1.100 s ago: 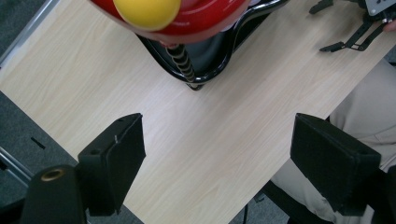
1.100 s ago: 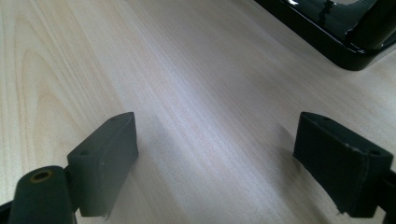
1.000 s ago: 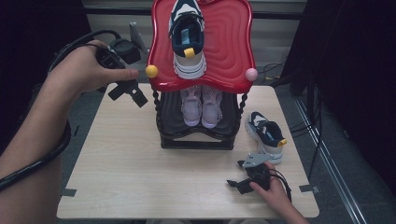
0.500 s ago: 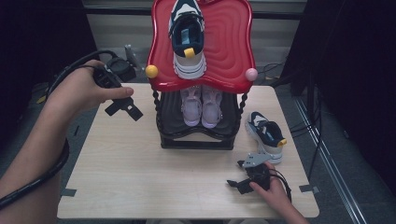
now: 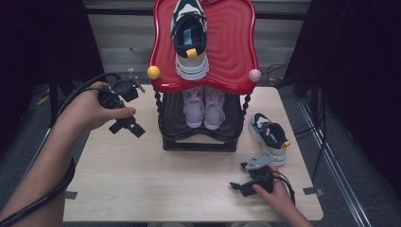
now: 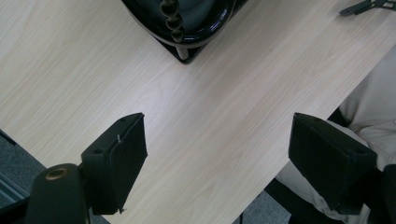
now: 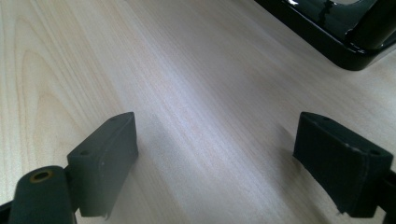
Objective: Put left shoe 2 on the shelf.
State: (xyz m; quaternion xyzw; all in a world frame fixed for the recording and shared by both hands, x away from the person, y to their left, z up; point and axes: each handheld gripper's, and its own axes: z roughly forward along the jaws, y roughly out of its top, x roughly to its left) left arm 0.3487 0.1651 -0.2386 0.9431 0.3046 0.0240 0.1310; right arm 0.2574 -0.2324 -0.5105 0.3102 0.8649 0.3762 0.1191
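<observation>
Holding your left hand-held gripper (image 5: 126,125) above the left part of the pale wood-grain surface (image 5: 142,189), you are keeping its jaws spread wide with nothing between them. In the left gripper view the bare wood is showing between the two black pads (image 6: 122,158), with a corner of the glossy black two-tier shoe rack base (image 6: 187,35) beyond them.

Your right hand-held gripper (image 5: 239,186) is lying low at the near right of the surface, jaws wide apart and gripping nothing; in the right gripper view plain wood is lying between its pads (image 7: 105,158), with the rack's black base (image 7: 327,32) at the upper right.

The nearest loose thing to that gripper is the navy-and-white sneaker with a yellow heel tab (image 5: 268,137), which is sitting on the surface just right of the rack and just beyond your right hand (image 5: 276,191). Its matching navy-and-white sneaker (image 5: 190,38) is resting on the wavy red top tray (image 5: 231,47), and a pair of pale lilac shoes (image 5: 204,106) is standing side by side on the lower black shelf.
</observation>
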